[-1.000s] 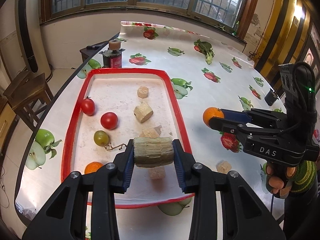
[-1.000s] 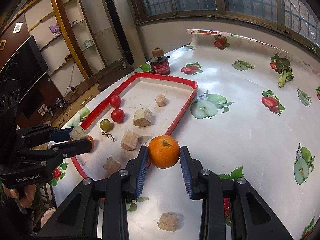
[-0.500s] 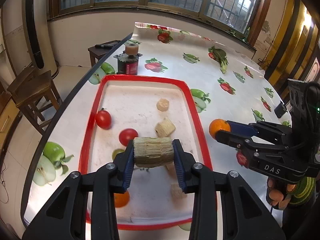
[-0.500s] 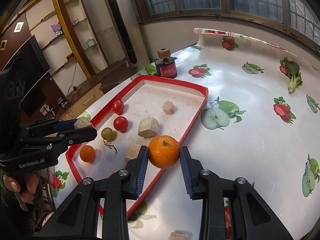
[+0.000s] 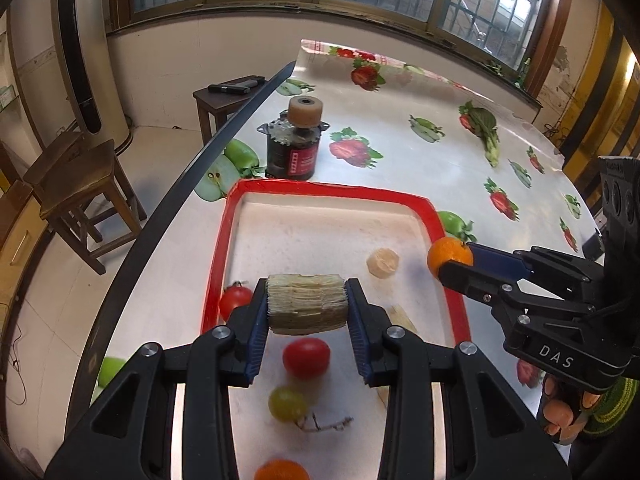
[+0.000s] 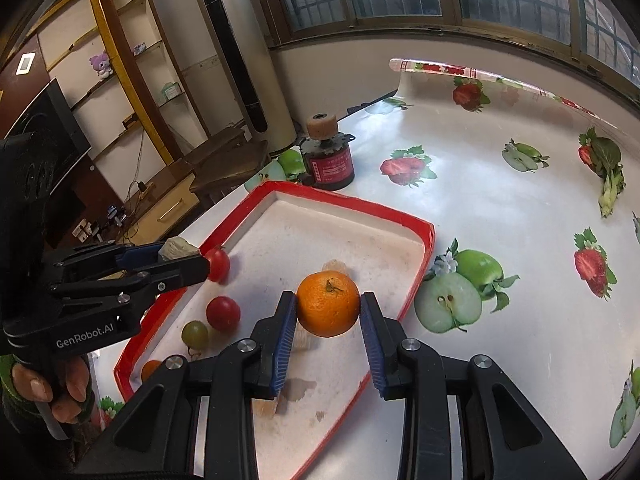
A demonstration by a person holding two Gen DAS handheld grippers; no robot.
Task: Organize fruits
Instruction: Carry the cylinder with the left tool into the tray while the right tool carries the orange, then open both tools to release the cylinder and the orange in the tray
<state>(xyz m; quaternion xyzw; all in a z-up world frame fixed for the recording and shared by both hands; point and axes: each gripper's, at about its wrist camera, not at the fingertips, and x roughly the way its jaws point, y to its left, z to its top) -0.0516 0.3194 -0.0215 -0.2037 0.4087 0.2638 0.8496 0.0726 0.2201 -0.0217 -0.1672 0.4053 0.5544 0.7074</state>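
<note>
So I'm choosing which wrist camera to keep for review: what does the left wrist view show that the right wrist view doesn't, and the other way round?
Only the left wrist view shows the full fibrous tan chunk clamped in the left gripper, and the wooden stool.

Only the right wrist view shows the wall shelves and the orange's stem side, gripped by the right gripper.

Both show the red-rimmed tray, two red tomatoes, the green grape and the dark jar.

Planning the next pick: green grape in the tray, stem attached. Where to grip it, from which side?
Grip the round body of the green grape across its widest part, coming from above. Its stem trails flat on the red tray to one side, so close the jaws across the other axis. The red tomato sits close, so keep the fingers narrow.
</note>
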